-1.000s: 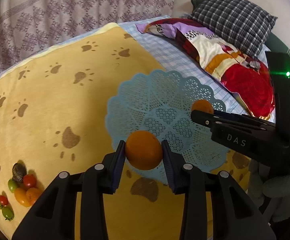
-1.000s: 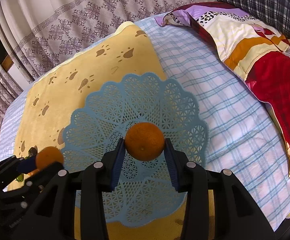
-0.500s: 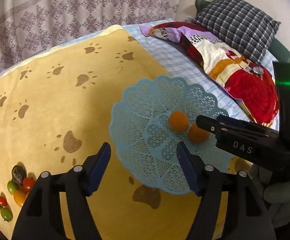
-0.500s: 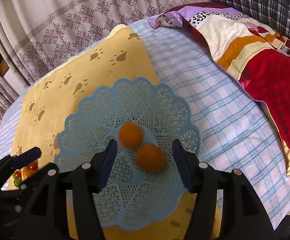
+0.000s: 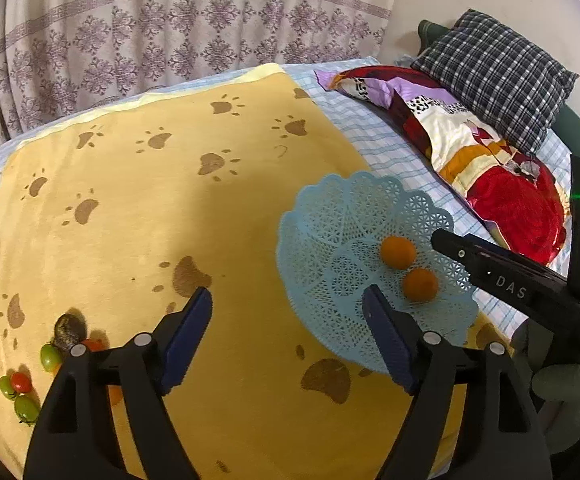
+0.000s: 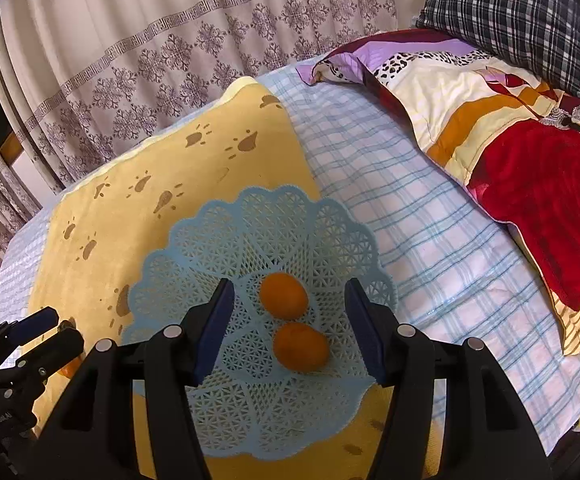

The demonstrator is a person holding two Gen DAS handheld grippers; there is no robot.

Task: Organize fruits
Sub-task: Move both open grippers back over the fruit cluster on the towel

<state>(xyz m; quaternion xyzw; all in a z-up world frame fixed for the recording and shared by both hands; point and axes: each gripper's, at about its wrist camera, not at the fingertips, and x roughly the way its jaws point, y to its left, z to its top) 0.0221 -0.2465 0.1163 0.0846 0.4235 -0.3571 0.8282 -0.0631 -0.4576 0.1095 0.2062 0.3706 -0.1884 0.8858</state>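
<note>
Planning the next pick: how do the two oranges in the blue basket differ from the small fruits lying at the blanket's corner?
The oranges are larger, plain orange, and sit side by side in the blue basket. The small fruits are tiny, mixed red and green, with a dark one among them, and lie loose on the yellow blanket. Both groups are roundish, and no gripper touches either.

A: Two oranges — far orange (image 6: 283, 295) and near orange (image 6: 301, 347) — sit almost touching inside the blue lattice basket (image 6: 217, 232).

B: And small red and green tomatoes (image 5: 17, 388) cluster at the yellow blanket's (image 5: 137, 216) left edge.
</note>
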